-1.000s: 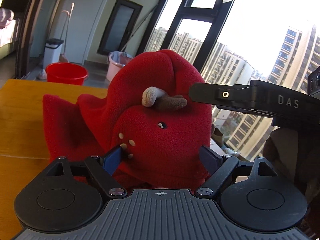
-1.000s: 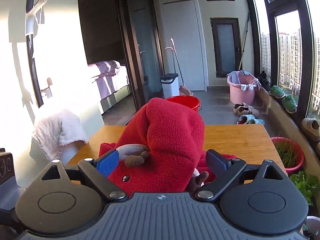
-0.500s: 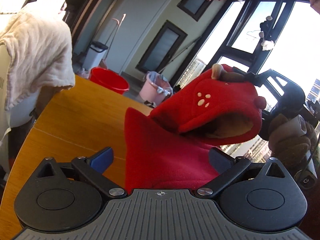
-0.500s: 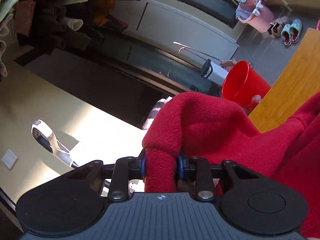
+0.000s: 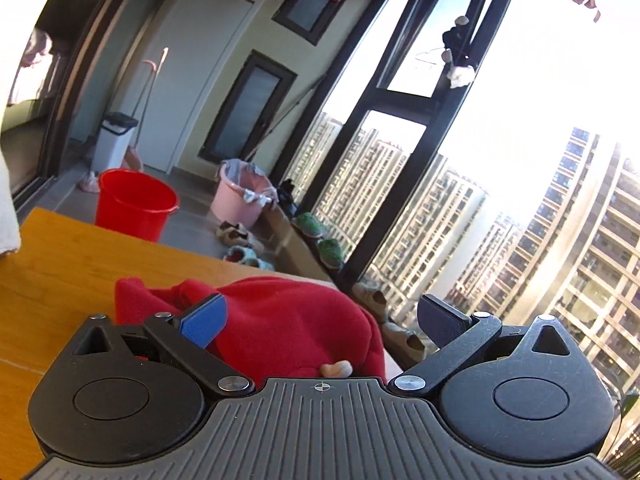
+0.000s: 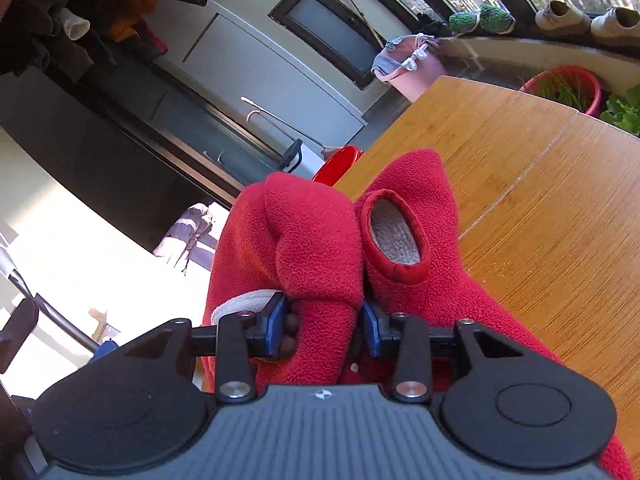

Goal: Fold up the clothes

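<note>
Gripping a thick fold of a red fleece garment (image 6: 316, 240) between its blue pads (image 6: 276, 322), the right gripper (image 6: 322, 326) has its jaws drawn in narrow but easing apart at this moment, the cloth still bunched between them. Seen from the right wrist, the garment rises in a soft hump just beyond the fingers, with a round cuff opening (image 6: 394, 236) showing a pale grey lining to the right of the pinched fold, and the rest of the fleece spilling down onto a wooden table (image 6: 540, 184). From the left wrist, the left gripper (image 5: 320, 322) stands spread as wide as it goes, its blue pad (image 5: 204, 320) and its dark pad well apart, nothing between them pressed; the same red fleece garment (image 5: 288, 320) lies heaped on the near right part of the wooden table (image 5: 60, 272), below and just beyond the fingers. Past the table's far edge stand a red bucket (image 5: 136, 204) and a pink basin (image 5: 240, 196) on the floor, beside tall windows (image 5: 480, 140) looking onto apartment blocks.
</note>
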